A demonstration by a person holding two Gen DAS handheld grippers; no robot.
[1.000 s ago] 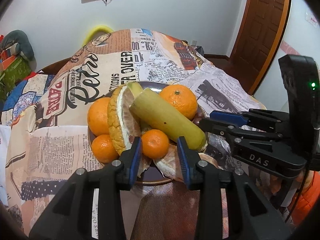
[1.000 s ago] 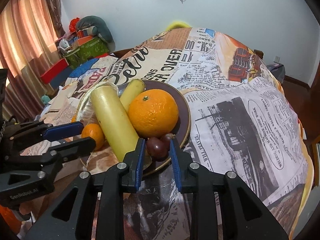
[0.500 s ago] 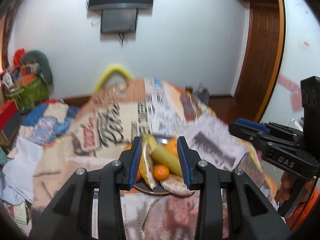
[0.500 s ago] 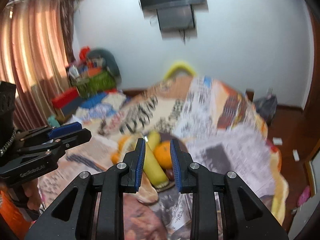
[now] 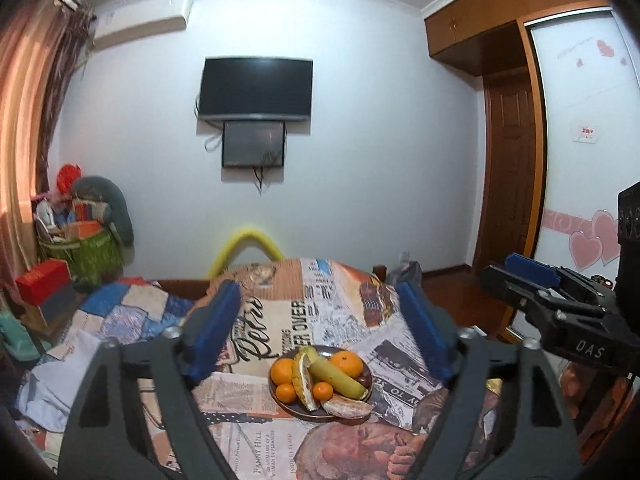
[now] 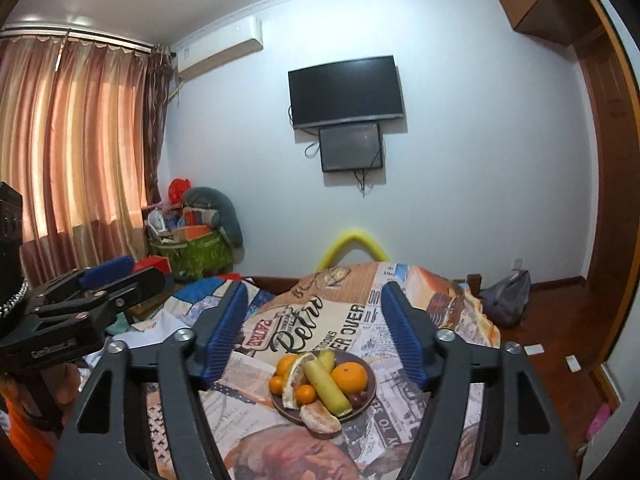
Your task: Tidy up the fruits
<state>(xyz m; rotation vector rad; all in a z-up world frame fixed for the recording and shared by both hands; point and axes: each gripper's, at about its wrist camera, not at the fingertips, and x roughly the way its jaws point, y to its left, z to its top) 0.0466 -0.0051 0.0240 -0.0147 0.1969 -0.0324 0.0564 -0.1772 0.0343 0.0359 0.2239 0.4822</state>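
Diagonally, banana [image 5: 337, 377] lies across plate [image 5: 366, 369], tip toward the near right.

Left tool [image 5: 320, 334] and right tool [image 6: 314, 330] side by side, pointing near level, jaws opening, nothing between.

Even dim indoor light, warm daylight glowing through curtains [image 6: 72, 152] at 9 o'clock. Frames sharp, no motion blur. Strong fisheye bending, black vignette corners.
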